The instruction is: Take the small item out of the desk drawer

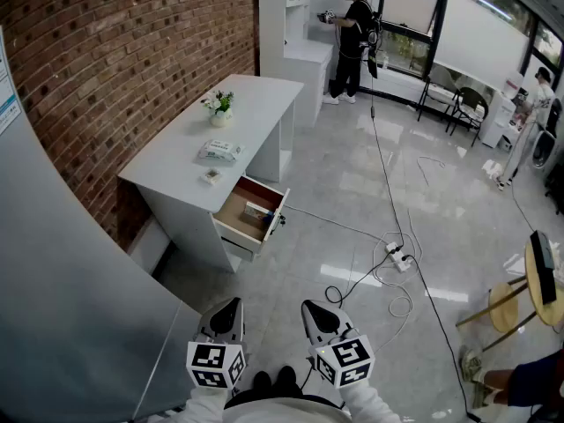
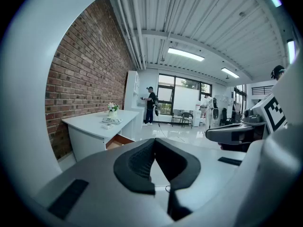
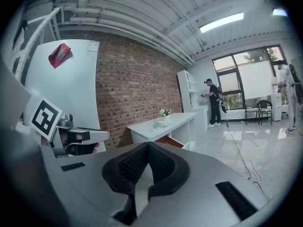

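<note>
Lying in drawer [image 1: 231, 211]: small pale item [image 1: 258, 210]

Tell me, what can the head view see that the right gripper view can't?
Only the head view looks down into the open drawer, where a small item lies, and shows the power strip on the floor. Only the right gripper view shows the ceiling light, a red thing stuck high on a white panel, and that the right gripper has its jaws shut with nothing between them. Both show the desk, the flowers, the brick wall and a person far off.
</note>
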Demonstrator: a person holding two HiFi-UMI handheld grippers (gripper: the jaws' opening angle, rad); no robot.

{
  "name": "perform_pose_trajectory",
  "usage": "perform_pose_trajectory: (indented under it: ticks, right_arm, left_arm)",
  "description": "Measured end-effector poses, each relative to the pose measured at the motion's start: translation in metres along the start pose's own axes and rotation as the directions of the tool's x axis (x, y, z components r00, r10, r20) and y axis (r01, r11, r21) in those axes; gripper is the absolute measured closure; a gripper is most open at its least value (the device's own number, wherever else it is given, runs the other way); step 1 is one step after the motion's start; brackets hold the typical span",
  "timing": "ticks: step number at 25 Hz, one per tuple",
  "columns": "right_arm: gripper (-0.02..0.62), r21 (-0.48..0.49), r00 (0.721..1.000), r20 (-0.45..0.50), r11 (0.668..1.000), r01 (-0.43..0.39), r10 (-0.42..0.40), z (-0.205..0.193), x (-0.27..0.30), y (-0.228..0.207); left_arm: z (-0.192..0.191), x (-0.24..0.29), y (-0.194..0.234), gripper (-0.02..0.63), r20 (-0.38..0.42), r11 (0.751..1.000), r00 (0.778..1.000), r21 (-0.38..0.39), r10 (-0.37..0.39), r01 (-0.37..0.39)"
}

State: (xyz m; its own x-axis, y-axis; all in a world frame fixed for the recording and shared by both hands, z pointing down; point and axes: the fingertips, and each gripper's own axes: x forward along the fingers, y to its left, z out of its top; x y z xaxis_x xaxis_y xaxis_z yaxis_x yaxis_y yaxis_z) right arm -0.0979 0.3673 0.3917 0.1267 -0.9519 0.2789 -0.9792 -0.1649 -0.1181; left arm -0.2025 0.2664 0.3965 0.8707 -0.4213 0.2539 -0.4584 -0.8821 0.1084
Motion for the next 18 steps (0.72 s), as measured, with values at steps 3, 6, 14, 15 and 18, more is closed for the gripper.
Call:
perform_pose_trajectory:
  ticks: [3, 6, 14, 15, 18]
  right_arm:
    - [0.569, 0.002, 1.000, -0.003, 1.000, -0.008, 0.008, -0.001, 0.002, -0.001]
    - [0.569, 0.015, 1.000, -0.001, 1.000, -0.021, 0.021, -0.002, 0.003, -0.004]
    - [0.568, 0.032, 1.000, -0.004, 0.999, -0.021, 0.022, -0.004, 0.005, -0.017]
    - [0.566, 0.032, 1.000, -0.005, 0.999, -0.019, 0.019, -0.004, 0.006, -0.018]
    - [0.566, 0.038, 1.000, -0.005, 0.999, -0.026, 0.026, -0.004, 0.010, -0.022]
  left_arm:
    - [0.001, 0.003, 0.000, 0.589, 0.002, 1.000, 1.000, -0.004, 0.001, -0.001]
    - [0.001, 0.005, -0.003, 0.588, 0.005, 1.000, 1.000, -0.004, 0.005, -0.005]
    - [0.000, 0.005, -0.010, 0.588, 0.004, 1.000, 1.000, 0.001, 0.025, -0.025]
    - [0.000, 0.005, -0.010, 0.588, 0.002, 1.000, 1.000, 0.001, 0.028, -0.028]
    - [-0.002, 0.008, -0.009, 0.588, -0.009, 0.999, 0.999, 0.003, 0.038, -0.038]
